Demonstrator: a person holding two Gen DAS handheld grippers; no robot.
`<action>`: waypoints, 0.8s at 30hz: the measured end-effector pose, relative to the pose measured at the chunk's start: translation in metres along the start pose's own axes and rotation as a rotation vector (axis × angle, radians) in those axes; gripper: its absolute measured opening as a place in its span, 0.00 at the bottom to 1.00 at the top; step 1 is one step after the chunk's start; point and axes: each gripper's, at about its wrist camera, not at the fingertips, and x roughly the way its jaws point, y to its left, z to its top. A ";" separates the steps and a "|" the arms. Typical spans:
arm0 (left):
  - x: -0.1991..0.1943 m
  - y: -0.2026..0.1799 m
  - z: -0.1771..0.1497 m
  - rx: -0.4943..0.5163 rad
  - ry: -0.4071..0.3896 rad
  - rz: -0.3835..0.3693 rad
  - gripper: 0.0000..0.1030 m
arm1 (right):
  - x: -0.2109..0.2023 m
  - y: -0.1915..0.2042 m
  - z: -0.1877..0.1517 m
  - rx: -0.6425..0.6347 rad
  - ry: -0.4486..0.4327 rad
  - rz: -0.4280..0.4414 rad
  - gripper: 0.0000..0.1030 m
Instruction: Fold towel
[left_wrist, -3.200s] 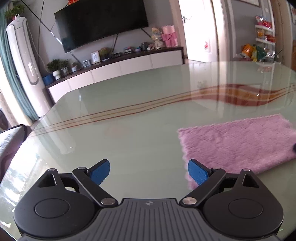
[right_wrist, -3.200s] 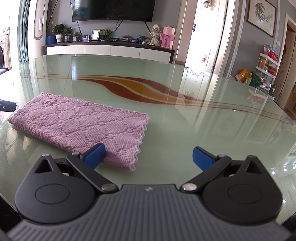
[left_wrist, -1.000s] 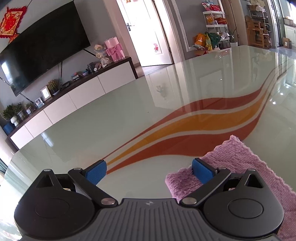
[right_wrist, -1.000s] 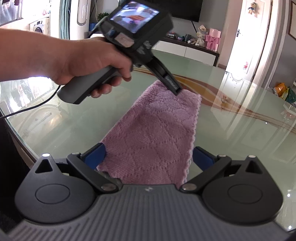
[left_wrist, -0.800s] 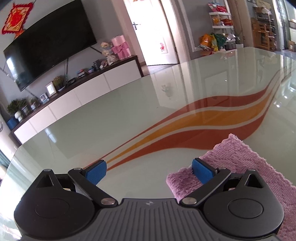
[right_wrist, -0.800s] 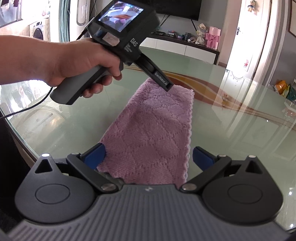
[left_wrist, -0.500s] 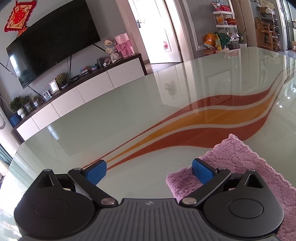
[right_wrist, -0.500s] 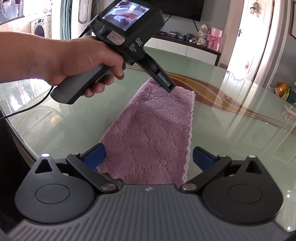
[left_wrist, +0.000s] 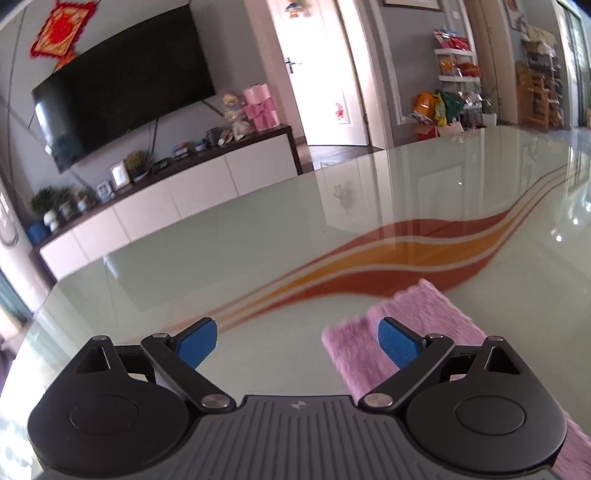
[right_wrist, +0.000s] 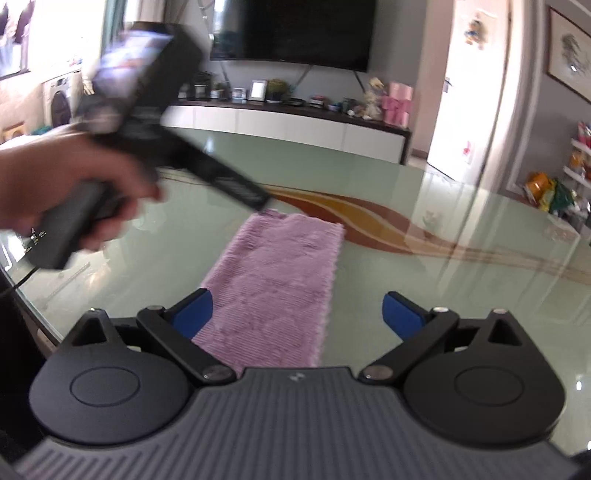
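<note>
A pink towel (right_wrist: 280, 273), folded into a long strip, lies flat on the glass table (right_wrist: 443, 295), running away from my right gripper (right_wrist: 297, 314). That gripper is open, hovering over the towel's near end, its left pad above the cloth. In the left wrist view the towel's far end (left_wrist: 436, 314) sits at lower right. My left gripper (left_wrist: 297, 341) is open, its right pad over the towel's corner and its left pad over bare glass. In the right wrist view a hand (right_wrist: 62, 188) holds the left gripper's black body (right_wrist: 166, 122), blurred, by the towel's far left corner.
The table has an orange and red wave pattern (left_wrist: 406, 258) under the glass. Its rounded near-left edge (right_wrist: 40, 317) shows in the right wrist view. A white TV cabinet (right_wrist: 288, 125) and a doorway (left_wrist: 325, 85) stand beyond the table.
The right wrist view has pulled back and shifted right, so the towel now lies left of centre. The left gripper has lifted slightly at the towel's far corner. Both stay open.
</note>
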 end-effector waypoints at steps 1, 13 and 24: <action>-0.006 0.000 -0.003 -0.012 0.005 0.003 0.94 | -0.002 -0.003 -0.001 0.012 0.010 -0.001 0.98; -0.076 -0.011 -0.085 -0.112 0.155 -0.014 0.94 | -0.023 -0.005 -0.022 0.038 0.015 0.019 0.87; -0.073 -0.018 -0.086 -0.119 0.146 -0.019 0.94 | 0.009 -0.011 -0.029 0.043 0.071 -0.090 0.88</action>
